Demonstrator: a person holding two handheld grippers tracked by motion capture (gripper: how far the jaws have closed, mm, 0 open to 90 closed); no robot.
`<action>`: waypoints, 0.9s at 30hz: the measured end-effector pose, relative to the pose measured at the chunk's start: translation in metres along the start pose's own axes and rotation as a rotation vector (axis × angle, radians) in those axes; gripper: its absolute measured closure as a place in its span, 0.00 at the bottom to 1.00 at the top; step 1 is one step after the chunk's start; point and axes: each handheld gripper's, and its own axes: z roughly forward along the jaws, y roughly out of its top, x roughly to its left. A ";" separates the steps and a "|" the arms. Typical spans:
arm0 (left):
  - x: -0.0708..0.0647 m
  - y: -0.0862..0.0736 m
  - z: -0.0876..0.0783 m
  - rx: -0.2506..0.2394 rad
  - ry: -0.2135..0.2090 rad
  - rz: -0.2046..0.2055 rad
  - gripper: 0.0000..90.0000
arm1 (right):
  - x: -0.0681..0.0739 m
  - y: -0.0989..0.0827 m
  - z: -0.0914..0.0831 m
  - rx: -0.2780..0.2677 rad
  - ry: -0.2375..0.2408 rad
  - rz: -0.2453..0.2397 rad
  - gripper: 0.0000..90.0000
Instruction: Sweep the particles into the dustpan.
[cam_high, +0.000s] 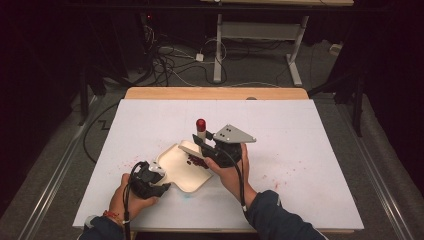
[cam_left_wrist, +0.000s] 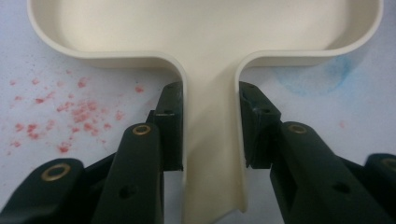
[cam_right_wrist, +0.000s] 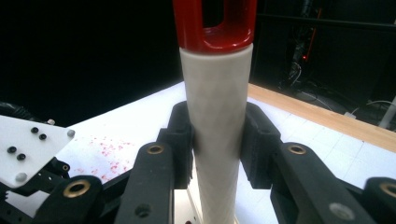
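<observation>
A cream dustpan lies near the middle of the white table, its handle toward me. My left gripper is shut on that handle. In the left gripper view, the jaws of my left gripper press the handle from both sides, below the pan's bare floor. My right gripper is shut on an upright white tool handle with a red cap at the pan's far edge. The right gripper view shows my right gripper clamping the white shaft. Red crumbs lie in the pan.
Red specks dot the table left of the pan. A faint blue stain sits by the pan's near corner. A wooden strip edges the table's far side. Cables and another table's legs stand on the floor beyond.
</observation>
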 end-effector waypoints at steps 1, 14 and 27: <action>-0.001 0.001 0.000 0.003 0.000 -0.002 0.71 | 0.000 0.000 0.000 0.000 0.000 0.000 0.76; 0.000 0.001 0.000 0.004 0.001 0.007 0.70 | 0.013 0.004 -0.007 0.009 -0.004 -0.011 0.77; 0.000 0.002 0.000 0.008 0.001 0.014 0.71 | 0.019 0.003 -0.019 0.017 0.035 0.009 0.77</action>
